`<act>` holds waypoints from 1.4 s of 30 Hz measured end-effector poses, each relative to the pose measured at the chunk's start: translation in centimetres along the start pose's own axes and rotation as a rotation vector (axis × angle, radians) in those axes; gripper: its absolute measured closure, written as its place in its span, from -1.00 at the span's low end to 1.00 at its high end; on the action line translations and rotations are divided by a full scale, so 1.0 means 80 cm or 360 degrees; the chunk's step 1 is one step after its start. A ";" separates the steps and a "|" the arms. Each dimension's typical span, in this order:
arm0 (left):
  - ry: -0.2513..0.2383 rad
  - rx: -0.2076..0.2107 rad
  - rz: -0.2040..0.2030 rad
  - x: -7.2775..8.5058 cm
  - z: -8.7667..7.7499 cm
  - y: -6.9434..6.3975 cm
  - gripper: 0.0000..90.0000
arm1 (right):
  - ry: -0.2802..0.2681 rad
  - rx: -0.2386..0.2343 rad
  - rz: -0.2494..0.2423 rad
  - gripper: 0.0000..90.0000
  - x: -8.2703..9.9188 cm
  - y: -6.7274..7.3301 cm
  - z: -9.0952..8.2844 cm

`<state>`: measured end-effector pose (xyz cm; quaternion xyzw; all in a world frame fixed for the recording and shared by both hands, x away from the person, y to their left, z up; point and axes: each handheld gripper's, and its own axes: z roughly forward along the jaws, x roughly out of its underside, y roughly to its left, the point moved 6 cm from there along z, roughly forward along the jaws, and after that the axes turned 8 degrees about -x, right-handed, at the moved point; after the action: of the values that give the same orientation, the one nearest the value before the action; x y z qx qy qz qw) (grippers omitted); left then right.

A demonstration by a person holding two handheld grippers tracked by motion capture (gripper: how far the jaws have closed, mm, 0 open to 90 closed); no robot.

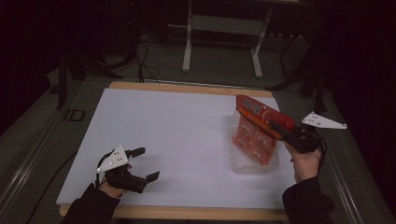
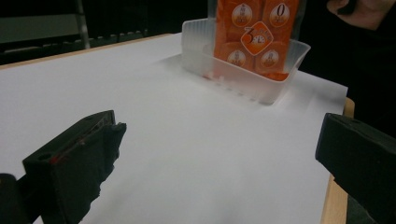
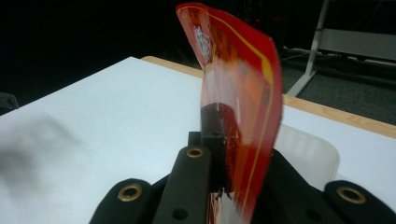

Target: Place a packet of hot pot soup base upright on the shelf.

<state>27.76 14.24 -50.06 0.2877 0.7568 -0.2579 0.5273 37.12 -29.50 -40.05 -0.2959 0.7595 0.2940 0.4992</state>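
At about 7 o'clock on the white table [image 1: 187,130], the left gripper [image 1: 145,164] rests low near the front edge, its jaws spread wide with nothing between them; the left gripper view shows bare table between the two black jaws. It points toward 2 o'clock, where the tray [image 2: 243,79] sits well apart from it.

At about 4 o'clock, the clear tray [image 1: 254,165] stands on the table near its right edge. The red pack [image 1: 259,126] stands tilted in it, lower end inside the tray, top leaning toward 12 o'clock. The right gripper [image 1: 280,130] comes in from 5 o'clock and is clamped on the pack's upper edge; in the right gripper view the jaws are pressed together on the thin, curling pack [image 3: 238,93].

The step in hand looks like seating the pack in the tray, or lifting it out; the frames alone do not settle which. If placing, the next move calls for lowering the pack until it lies flat, then releasing. The tray is light and may slide, so the idle left gripper could steady its rim.
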 end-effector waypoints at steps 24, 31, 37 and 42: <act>-0.0039 -0.0005 -0.0006 -0.003 -0.003 0.003 -1.00 | -0.0048 0.0361 0.0123 -0.22 0.009 -0.050 -0.023; -0.0033 0.0008 -0.0005 -0.002 -0.001 0.001 -1.00 | -0.0064 0.0381 0.0135 -0.67 0.013 -0.052 -0.035; -0.0026 0.0016 -0.0002 -0.001 -0.001 -0.001 -1.00 | -0.0086 0.0441 0.0071 -0.68 -0.001 -0.049 -0.057; -0.0030 0.0018 0.0002 -0.002 -0.002 -0.001 -1.00 | -0.0093 0.0498 -0.0010 -0.68 -0.018 -0.042 -0.071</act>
<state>27.65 14.24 -49.87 0.2886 0.7502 -0.2645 0.5329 36.77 -35.71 -37.37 -0.2082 0.7802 0.1789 0.5620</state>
